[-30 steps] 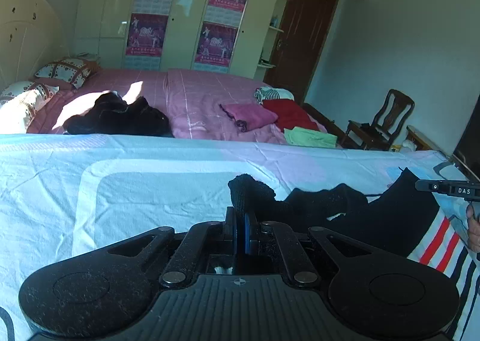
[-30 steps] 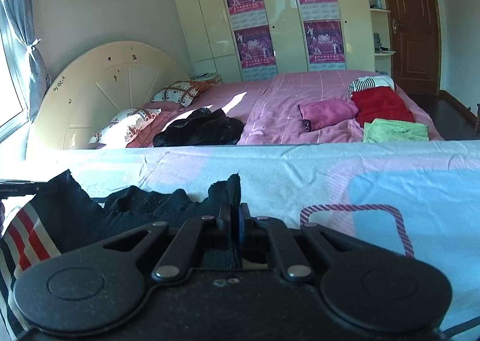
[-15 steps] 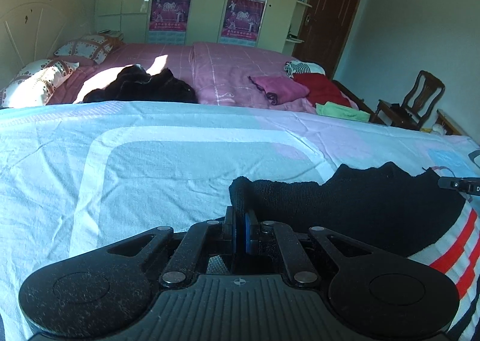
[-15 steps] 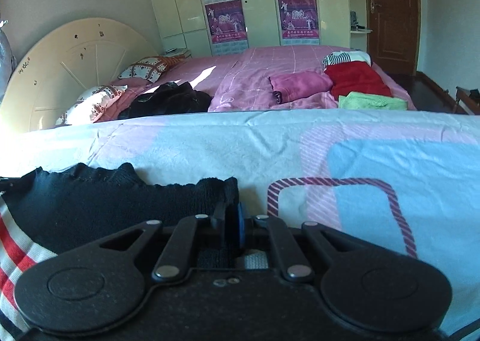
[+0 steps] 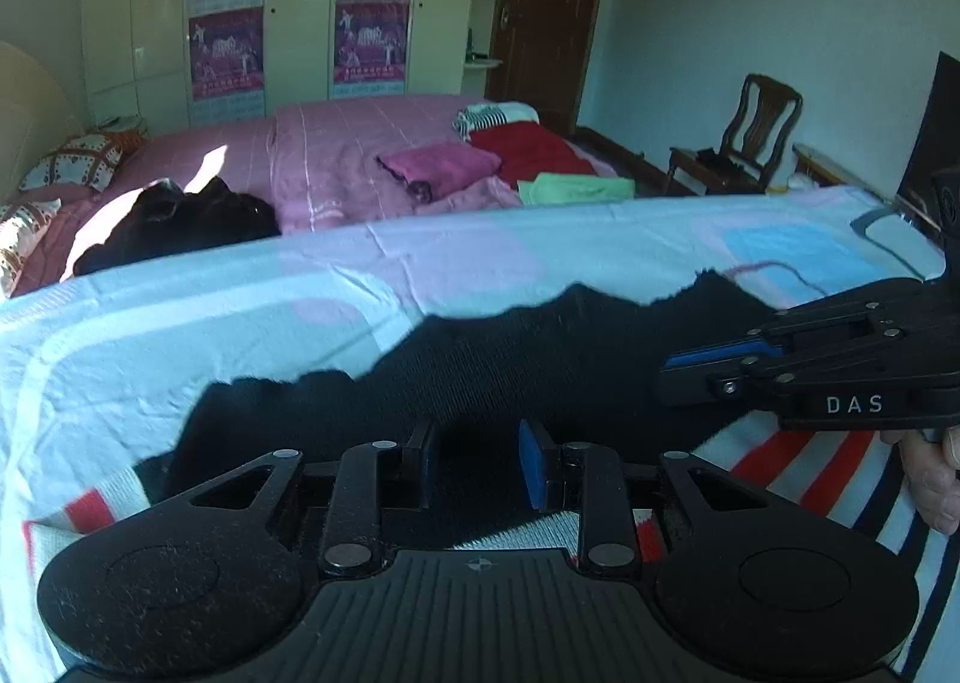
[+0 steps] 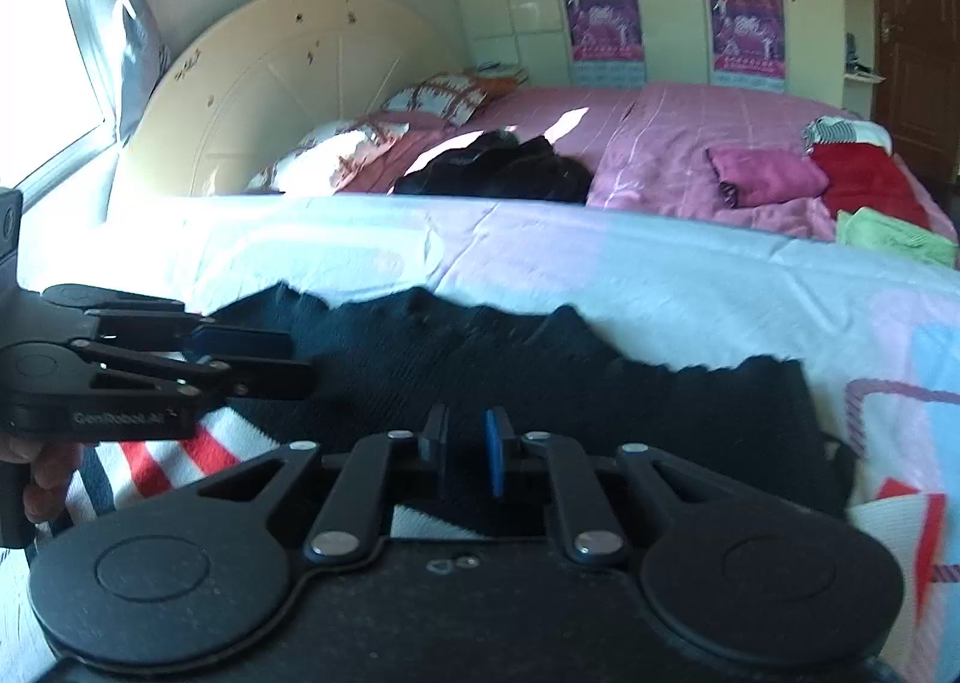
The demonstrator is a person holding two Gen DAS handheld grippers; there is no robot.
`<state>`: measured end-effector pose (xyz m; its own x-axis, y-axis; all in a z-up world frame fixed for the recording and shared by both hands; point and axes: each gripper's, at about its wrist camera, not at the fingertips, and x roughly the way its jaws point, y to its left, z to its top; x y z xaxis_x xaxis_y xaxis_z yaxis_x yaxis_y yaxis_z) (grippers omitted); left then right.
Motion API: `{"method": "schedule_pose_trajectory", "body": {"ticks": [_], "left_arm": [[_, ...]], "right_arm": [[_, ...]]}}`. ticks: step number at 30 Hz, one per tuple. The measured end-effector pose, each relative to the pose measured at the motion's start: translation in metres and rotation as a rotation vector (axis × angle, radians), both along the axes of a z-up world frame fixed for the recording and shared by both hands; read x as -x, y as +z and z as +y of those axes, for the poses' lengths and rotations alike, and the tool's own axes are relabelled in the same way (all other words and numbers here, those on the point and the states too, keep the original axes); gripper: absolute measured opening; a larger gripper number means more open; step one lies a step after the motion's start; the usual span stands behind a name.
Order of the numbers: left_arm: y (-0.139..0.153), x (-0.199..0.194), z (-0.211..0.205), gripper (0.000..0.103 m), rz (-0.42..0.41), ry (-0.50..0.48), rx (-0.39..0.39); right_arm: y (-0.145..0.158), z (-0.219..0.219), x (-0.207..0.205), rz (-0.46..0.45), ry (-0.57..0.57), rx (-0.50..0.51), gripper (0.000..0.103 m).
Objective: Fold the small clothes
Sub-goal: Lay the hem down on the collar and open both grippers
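A small knit garment, black at the top [image 5: 540, 365] with white, red and navy stripes [image 5: 798, 455] lower down, lies spread on the light blue and pink sheet [image 5: 240, 311]. It also shows in the right wrist view [image 6: 540, 365]. My left gripper [image 5: 477, 464] is open just above the black part, empty. My right gripper [image 6: 468, 452] is open over the same black part, empty. Each gripper shows in the other's view: the right one [image 5: 708, 371] at the right edge, the left one [image 6: 264, 359] at the left edge.
Beyond the sheet is a pink bed [image 5: 336, 155] with a black clothes heap [image 5: 180, 221], folded pink [image 5: 444, 167], red [image 5: 528, 149] and green [image 5: 576, 188] items, and pillows [image 6: 372, 143]. A wooden chair [image 5: 750, 137] stands at the far right, wardrobes behind.
Both grippers were shut on the garment's black edge and carried it forward. Now the garment lies flat, both grippers have opened and let go, and they stand closer together.
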<state>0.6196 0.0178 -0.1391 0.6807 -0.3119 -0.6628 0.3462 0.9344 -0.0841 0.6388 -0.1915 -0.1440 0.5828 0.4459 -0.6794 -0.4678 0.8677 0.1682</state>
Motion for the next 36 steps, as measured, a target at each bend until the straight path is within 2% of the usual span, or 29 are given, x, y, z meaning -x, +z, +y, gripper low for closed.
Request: {"method": "schedule_pose_trajectory", "body": {"ticks": [2, 6, 8, 10, 12, 16, 19, 21, 24, 26, 28, 33, 36], "left_arm": [[-0.011, 0.001, 0.006, 0.029, -0.02, 0.06, -0.067], [-0.016, 0.014, 0.058, 0.029, -0.03, 0.189, -0.044], [-0.012, 0.018, 0.078, 0.029, -0.028, 0.211, -0.016], [-0.002, 0.025, 0.083, 0.029, -0.053, 0.271, -0.05], [0.014, 0.04, 0.085, 0.029, -0.099, 0.285, 0.005], [0.031, 0.069, 0.048, 0.029, -0.131, 0.206, 0.073], [0.024, 0.087, 0.014, 0.029, -0.126, 0.149, 0.088], [0.012, 0.092, -0.002, 0.03, -0.071, 0.124, 0.139], [-0.009, 0.096, -0.023, 0.03, -0.047, 0.124, 0.038], [-0.012, 0.101, -0.019, 0.03, -0.058, 0.138, 0.042], [-0.008, 0.107, -0.014, 0.031, -0.066, 0.176, 0.012], [-0.005, 0.115, 0.015, 0.03, -0.06, 0.221, -0.023], [-0.003, 0.122, 0.026, 0.03, -0.059, 0.234, -0.056]], "right_arm": [[-0.006, -0.003, -0.001, -0.008, -0.012, 0.054, 0.009], [-0.006, -0.07, -0.006, -0.014, -0.25, 0.076, 0.002], [-0.006, -0.096, -0.002, -0.001, -0.279, 0.06, 0.0], [0.002, -0.098, 0.008, -0.014, -0.287, 0.069, 0.004], [0.018, -0.089, 0.028, -0.074, -0.266, 0.05, 0.014], [0.027, -0.047, 0.06, -0.085, -0.13, -0.018, 0.014], [0.018, -0.008, 0.074, -0.063, -0.046, -0.006, 0.014], [0.008, 0.007, 0.079, -0.053, -0.021, 0.019, 0.02], [-0.001, 0.01, 0.083, -0.052, -0.03, 0.054, 0.02], [0.0, 0.001, 0.084, -0.061, -0.062, 0.069, 0.018], [0.002, -0.015, 0.086, -0.064, -0.113, 0.084, 0.012], [0.001, -0.057, 0.094, -0.062, -0.249, 0.124, 0.012], [-0.001, -0.08, 0.097, -0.03, -0.3, 0.104, 0.012]]}}
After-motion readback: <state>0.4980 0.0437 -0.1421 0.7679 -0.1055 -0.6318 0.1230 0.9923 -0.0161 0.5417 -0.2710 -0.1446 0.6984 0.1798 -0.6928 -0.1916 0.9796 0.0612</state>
